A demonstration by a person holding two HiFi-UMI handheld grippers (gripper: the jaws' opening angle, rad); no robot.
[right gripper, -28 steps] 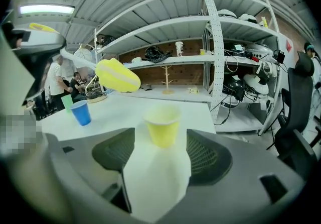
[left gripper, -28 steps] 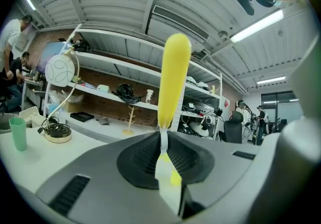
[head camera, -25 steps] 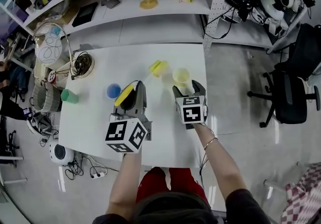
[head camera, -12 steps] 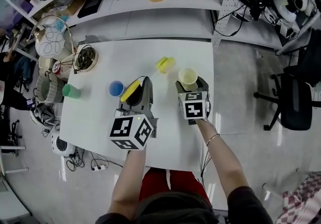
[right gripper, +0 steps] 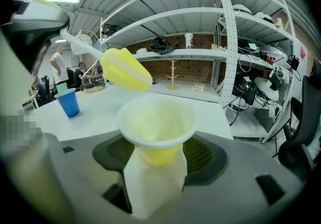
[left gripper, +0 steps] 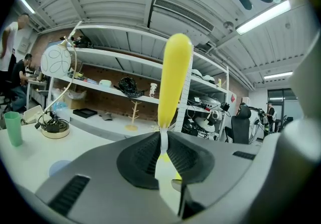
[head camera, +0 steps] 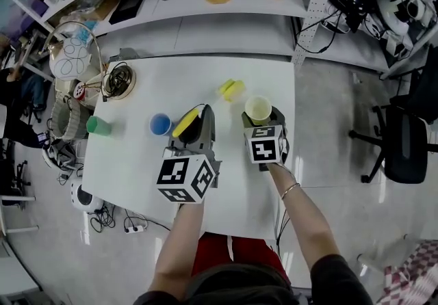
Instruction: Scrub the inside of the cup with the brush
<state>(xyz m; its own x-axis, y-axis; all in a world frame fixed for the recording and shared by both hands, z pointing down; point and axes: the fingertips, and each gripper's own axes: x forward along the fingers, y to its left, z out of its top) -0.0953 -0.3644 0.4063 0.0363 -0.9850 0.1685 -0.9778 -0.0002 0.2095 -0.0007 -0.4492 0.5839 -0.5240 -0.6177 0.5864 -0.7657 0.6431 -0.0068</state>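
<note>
- Left gripper (head camera: 203, 116) is clamped shut on the brush (head camera: 186, 123). In the left gripper view the jaws pinch its thin white neck, and the long yellow body (left gripper: 174, 77) stands up out of the grip, nearly upright with a slight lean.
- Right gripper (head camera: 260, 119) has the pale yellow cup (head camera: 258, 109). In the right gripper view the jaws are closed on the cup's lower body (right gripper: 156, 127), and it sits upright with its mouth wide open to the ceiling.
- Both tools are up over the near right part of the white table (head camera: 137, 98), side by side and close, but brush and cup are apart and nothing is inside the cup yet.
- Here is the relation that matters: the cup lies to the brush's right, mouth up, while the brush's long axis points up and away rather than down into that opening.
- My read is that the scrub has not begun. Either the left gripper swings right and tips the yellow length over to come down through the rim, or the right one tilts the cup's mouth towards it.
- The left gripper carries the tool and looks the likelier mover, with the right one bracing the cup.
- Risk to watch: the cup looks light and is pinched low, so a sideways shove on the rim could rock it in the grip.
- Bystanders on the table: a yellow cup on its side (head camera: 230, 88) just beyond the two grippers, a blue cup (head camera: 159, 124) near the left one, and a green cup (head camera: 98, 125) out by the left edge.
</note>
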